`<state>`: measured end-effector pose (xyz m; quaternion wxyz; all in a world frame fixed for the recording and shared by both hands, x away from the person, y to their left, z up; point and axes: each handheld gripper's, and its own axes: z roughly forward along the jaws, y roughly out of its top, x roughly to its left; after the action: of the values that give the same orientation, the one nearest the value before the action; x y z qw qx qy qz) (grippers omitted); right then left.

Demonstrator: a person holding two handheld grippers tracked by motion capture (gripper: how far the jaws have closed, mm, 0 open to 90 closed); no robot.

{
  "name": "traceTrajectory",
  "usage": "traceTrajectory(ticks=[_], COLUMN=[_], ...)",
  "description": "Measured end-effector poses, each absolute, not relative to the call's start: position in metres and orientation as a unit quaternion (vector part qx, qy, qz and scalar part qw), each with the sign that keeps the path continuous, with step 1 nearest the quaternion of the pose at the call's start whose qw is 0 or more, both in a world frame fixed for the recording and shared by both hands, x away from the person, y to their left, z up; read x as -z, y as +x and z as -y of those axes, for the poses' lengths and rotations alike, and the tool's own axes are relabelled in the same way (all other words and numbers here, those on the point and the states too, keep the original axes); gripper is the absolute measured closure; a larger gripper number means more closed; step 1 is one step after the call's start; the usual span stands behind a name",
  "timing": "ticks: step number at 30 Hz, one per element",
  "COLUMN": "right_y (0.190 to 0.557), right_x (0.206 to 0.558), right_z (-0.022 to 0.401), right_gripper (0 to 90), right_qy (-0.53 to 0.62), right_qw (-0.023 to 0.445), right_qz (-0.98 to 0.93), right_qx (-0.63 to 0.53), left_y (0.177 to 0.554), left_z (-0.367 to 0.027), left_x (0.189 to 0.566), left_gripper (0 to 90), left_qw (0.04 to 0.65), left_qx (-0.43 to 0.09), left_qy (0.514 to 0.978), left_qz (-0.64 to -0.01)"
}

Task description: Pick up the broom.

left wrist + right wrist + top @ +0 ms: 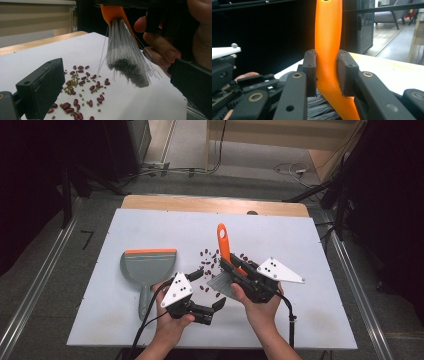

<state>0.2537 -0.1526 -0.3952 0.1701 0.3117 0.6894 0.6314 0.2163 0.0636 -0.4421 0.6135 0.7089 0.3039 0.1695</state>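
Note:
A brush with an orange handle point(222, 240) and grey bristles point(125, 62) hangs tilted over the white board point(280, 235). My right gripper point(328, 75) is shut on the handle, bristles pointing down toward the person. Red and small green beans point(209, 262) lie scattered on the board just left of the bristles. A grey dustpan point(148, 267) with an orange lip lies flat to the left, its handle toward the person. My left gripper point(210, 290) is low over the board between dustpan and brush, open, with nothing between its fingers point(40, 92); beyond them are the beans point(82, 85).
The white board rests on a wooden table point(200, 204) whose far edge shows behind it. Metal rails point(35, 290) run along the floor on both sides. Cables point(290, 170) lie on the floor beyond the table.

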Motion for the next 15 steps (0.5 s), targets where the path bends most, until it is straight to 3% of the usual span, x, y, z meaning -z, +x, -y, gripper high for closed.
traceTrajectory(ticks=[7,11,12,13,15], right_y=[0.25,0.248,0.246,0.246,0.246], right_x=[0.394,0.394,0.394,0.394,0.394], right_z=[0.148,0.146,0.145,0.145,0.144], right_gripper=[69.9,69.9,69.9,69.9,69.9], right_qy=[0.301,0.296,0.296,0.296,0.294], right_qw=[0.158,0.161,0.158,0.158,0.158], right_qz=[-0.687,-0.683,-0.683,-0.683,-0.682], right_qx=[-0.643,-0.648,-0.649,-0.649,-0.651], left_y=[0.218,0.218,0.218,0.218,0.217], left_z=[-0.054,-0.049,-0.049,-0.048,-0.048], left_x=[0.447,0.449,0.449,0.449,0.449], left_gripper=[7.7,20.7,30.0,30.0,41.8], left_qw=[0.599,0.595,0.594,0.595,0.599], left_qx=[-0.153,-0.14,-0.138,-0.137,-0.135], left_qy=[0.719,0.721,0.723,0.722,0.72], left_qz=[-0.318,-0.326,-0.326,-0.326,-0.324])
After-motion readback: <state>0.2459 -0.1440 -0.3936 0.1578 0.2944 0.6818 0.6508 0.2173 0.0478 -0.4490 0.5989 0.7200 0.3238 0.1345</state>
